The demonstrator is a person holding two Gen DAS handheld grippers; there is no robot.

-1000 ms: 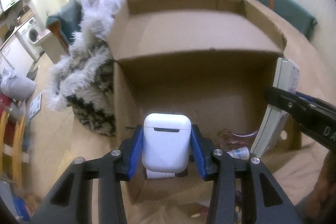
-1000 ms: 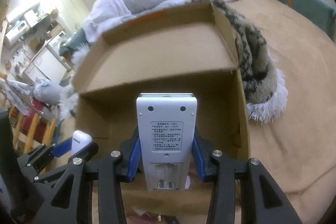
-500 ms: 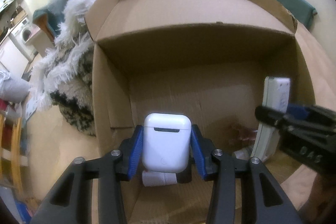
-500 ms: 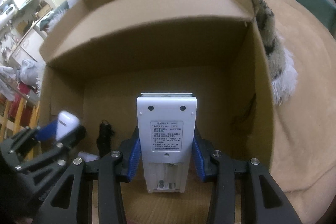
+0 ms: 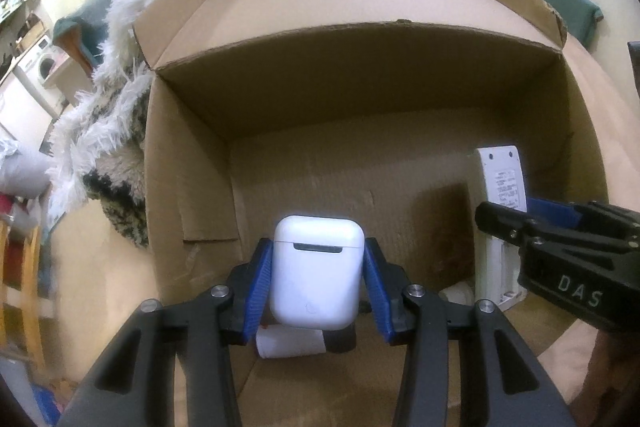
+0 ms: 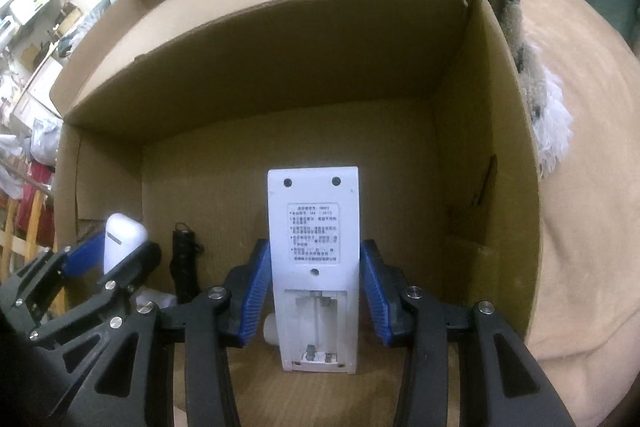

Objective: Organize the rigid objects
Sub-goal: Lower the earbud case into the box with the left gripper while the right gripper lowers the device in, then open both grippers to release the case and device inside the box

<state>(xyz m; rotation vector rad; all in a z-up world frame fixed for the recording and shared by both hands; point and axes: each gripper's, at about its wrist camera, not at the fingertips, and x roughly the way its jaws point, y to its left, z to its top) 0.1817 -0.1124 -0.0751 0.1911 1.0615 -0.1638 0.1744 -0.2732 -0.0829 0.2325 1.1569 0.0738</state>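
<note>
Blue-padded left gripper (image 5: 316, 281) clamps earbud case (image 5: 315, 273); right gripper (image 6: 315, 293) clamps remote (image 6: 314, 267), both angled into box (image 6: 484, 147).

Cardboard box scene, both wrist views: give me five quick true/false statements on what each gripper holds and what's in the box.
1. The left gripper grips a white rounded earbud case. True.
2. The right gripper grips a black flashlight. False: it grips a white rectangular remote, back side showing.
3. The remote's battery compartment is uncovered. True.
4. The brown cardboard box is closed. False: its flaps stand open.
5. The box floor holds nothing. False: a black slender object and small white items lie there.
</note>
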